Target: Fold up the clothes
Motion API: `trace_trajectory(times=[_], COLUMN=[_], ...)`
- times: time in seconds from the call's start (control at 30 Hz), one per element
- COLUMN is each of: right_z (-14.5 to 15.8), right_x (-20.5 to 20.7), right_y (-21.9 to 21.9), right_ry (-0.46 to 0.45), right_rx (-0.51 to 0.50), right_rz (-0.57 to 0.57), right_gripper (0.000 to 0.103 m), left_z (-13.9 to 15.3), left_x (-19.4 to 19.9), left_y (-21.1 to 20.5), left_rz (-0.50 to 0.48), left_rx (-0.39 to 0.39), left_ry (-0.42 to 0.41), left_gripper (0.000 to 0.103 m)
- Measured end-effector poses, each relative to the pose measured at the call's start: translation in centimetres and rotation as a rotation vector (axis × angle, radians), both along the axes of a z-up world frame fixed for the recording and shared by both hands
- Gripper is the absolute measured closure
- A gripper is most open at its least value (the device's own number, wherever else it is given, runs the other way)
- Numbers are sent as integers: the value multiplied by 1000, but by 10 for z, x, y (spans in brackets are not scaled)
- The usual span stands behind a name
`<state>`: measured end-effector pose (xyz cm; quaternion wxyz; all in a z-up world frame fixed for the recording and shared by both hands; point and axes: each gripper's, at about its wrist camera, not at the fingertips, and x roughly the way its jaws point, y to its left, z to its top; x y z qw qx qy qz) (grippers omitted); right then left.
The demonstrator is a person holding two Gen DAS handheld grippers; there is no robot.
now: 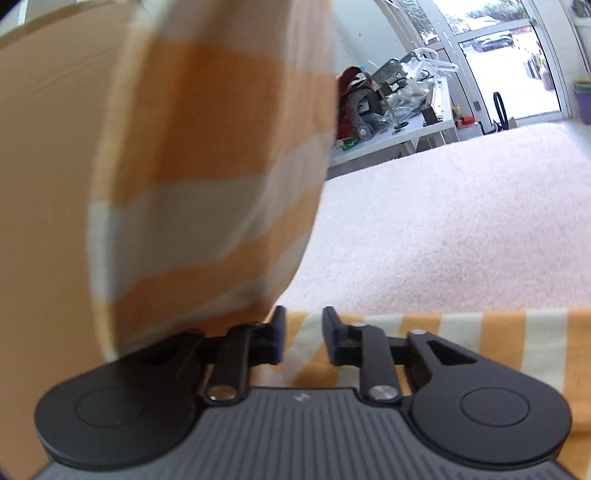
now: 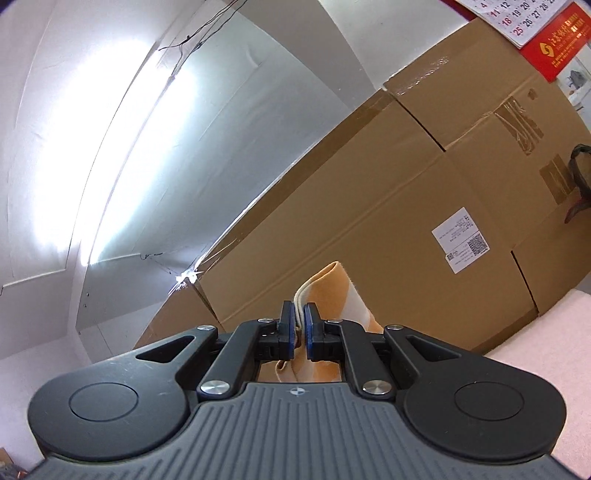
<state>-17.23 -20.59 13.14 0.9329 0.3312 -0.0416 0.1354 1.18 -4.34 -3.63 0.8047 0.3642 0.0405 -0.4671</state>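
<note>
An orange-and-white striped garment point(image 1: 207, 177) hangs lifted and blurred at the left of the left wrist view, and another part of it point(image 1: 480, 339) lies flat on the fluffy white surface point(image 1: 443, 229). My left gripper point(image 1: 303, 338) stands open just above the flat part, with a clear gap between its fingers and nothing pinched. In the right wrist view, my right gripper point(image 2: 300, 325) is shut on a folded edge of the striped garment point(image 2: 332, 288). It holds that edge raised in front of the cardboard boxes.
Large cardboard boxes point(image 2: 406, 192) stand close behind the surface, with a calendar point(image 2: 535, 22) above them. A cluttered white table point(image 1: 399, 110) and a glass door point(image 1: 517, 74) lie beyond the surface's far edge. A purple bin point(image 1: 583, 103) is at the far right.
</note>
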Motion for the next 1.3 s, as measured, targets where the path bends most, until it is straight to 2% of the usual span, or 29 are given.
trace_trajectory(times=[0.2, 0.23, 0.33, 0.43, 0.53, 0.7, 0.87, 1.03, 1.17, 1.23, 1.3], right_z=[-6, -7, -6, -5, -6, -6, -7, -8, -8, -7, -5], right_x=[4, 4, 1, -1, -2, -5, -2, 1, 8, 10, 10], right_y=[-7, -7, -6, -4, -2, -1, -1, 1, 3, 6, 8], right_ry=[1, 1, -13, -20, -18, -16, -17, -15, -8, -8, -16], right_rx=[33, 33, 26, 21, 19, -4, 6, 4, 15, 11, 7], right_rz=[7, 10, 20, 29, 28, 6, 25, 28, 47, 49, 50], right_gripper=[96, 96, 96, 96, 96, 96, 96, 96, 96, 96, 96], left_z=[-6, -7, -10, -9, -5, -10, -16, -19, -19, -19, -19], left_x=[-9, -10, -14, -8, -8, -24, -20, -33, -30, -33, -36], left_y=[27, 32, 44, 44, 46, 60, 66, 76, 63, 57, 51], left_rz=[4, 5, 10, 50, 49, 24, 100, 104, 135, 114, 93], left_rx=[-19, -22, -30, -27, -40, -13, -12, -13, -28, -26, -24], left_ry=[-87, -102, -143, -151, -130, -173, -159, -146, -150, -152, -155], left_gripper=[83, 81, 59, 59, 59, 56, 55, 52, 51, 51, 46])
